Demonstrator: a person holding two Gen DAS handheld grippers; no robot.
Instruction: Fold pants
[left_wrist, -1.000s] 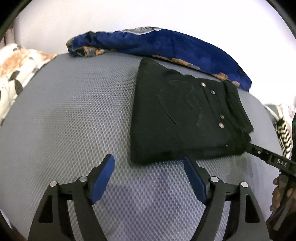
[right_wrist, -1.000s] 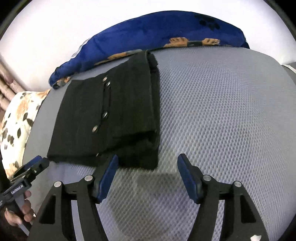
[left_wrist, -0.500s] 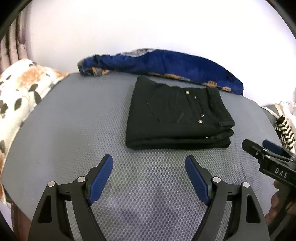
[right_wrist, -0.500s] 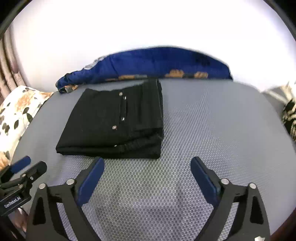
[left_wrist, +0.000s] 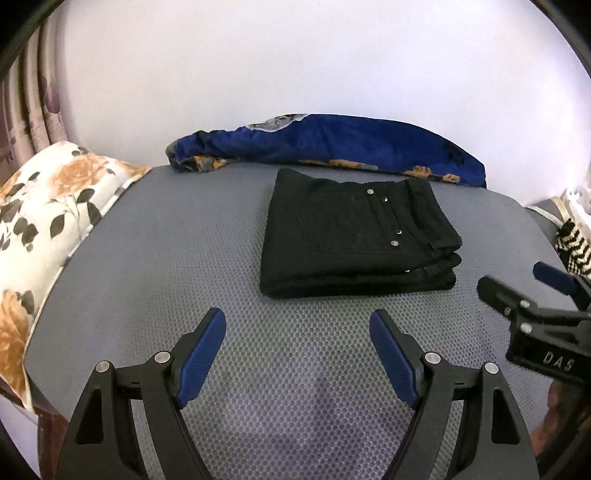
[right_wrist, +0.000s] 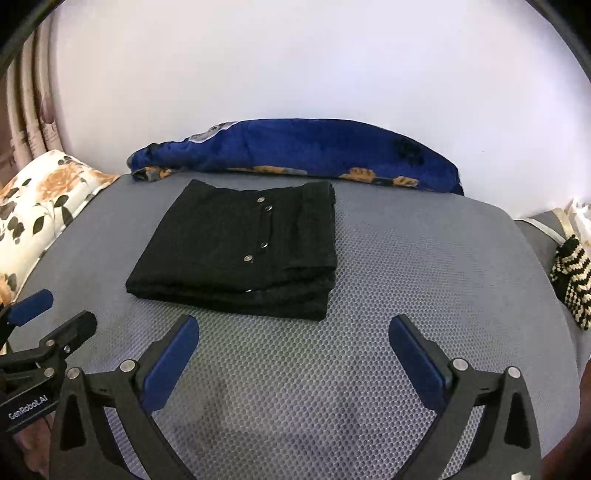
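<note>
The folded black pants (left_wrist: 354, 243) lie just beyond both grippers on the grey mesh surface (left_wrist: 147, 266), the left gripper (left_wrist: 297, 354) empty and wide, the right gripper (right_wrist: 293, 354) empty with jaws opening.

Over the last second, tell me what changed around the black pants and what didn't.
Both grippers backed up and away from the folded black pants: a second ago their fingers sat at its near edge, now bare grey mat lies between. The right gripper has spread much wider and its jaws are still opening, with nothing between them; the left gripper hangs open and empty. The pants stay folded in place, and the blue blanket is unmoved.
</note>
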